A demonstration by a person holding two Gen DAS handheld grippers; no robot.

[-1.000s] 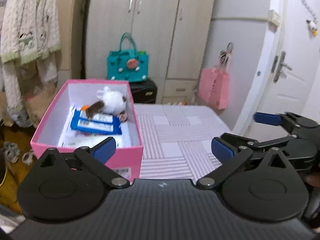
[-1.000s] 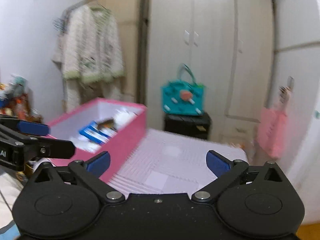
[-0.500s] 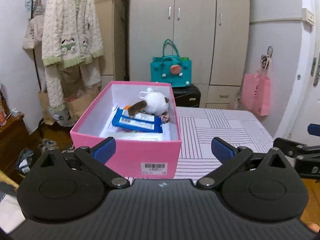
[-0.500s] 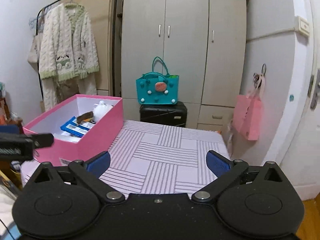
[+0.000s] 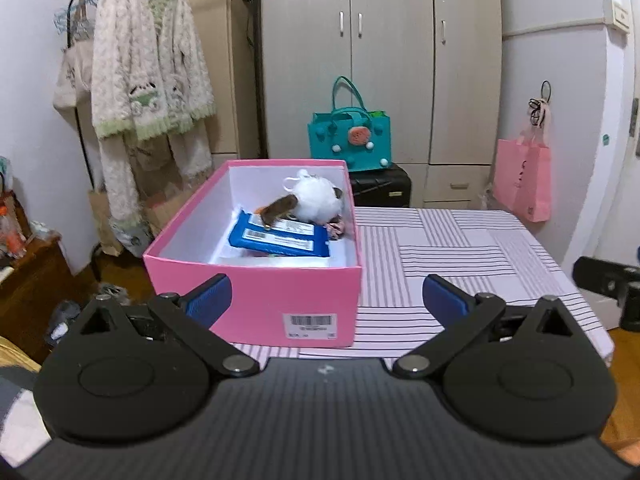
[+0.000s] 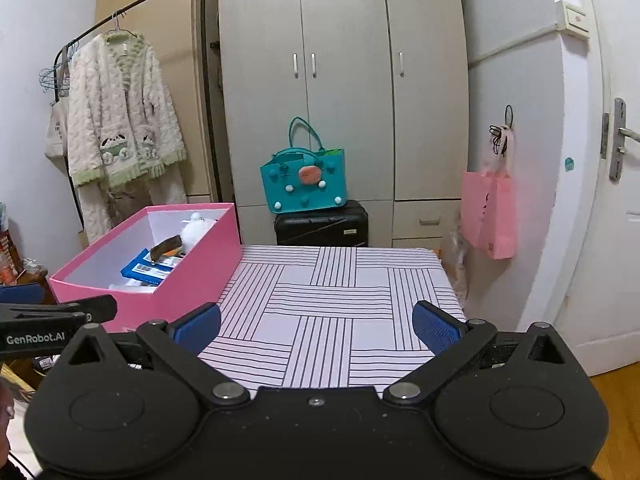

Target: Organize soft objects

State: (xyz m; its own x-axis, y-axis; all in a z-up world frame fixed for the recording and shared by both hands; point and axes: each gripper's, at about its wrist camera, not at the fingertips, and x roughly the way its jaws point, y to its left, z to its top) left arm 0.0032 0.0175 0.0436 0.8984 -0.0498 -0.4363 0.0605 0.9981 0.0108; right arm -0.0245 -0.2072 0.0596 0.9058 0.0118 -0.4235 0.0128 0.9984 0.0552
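Pink box (image 5: pixel 256 304), left end of striped worktop (image 6: pixel 340 300): holds white plush (image 5: pixel 314 200) and blue packets (image 5: pixel 280 238), gathered for tidiness. Left tool (image 5: pixel 326 296) and right tool (image 6: pixel 316 324): both released, empty, held back from the cleared surface.

box (image 5: pixel 256 300) label unreadable (perhaps blurred), underlying items hidden

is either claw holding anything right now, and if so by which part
Nothing is held. The left claw and right claw are both open and empty; the white fluffy plush toy lies in the pink cardboard box.
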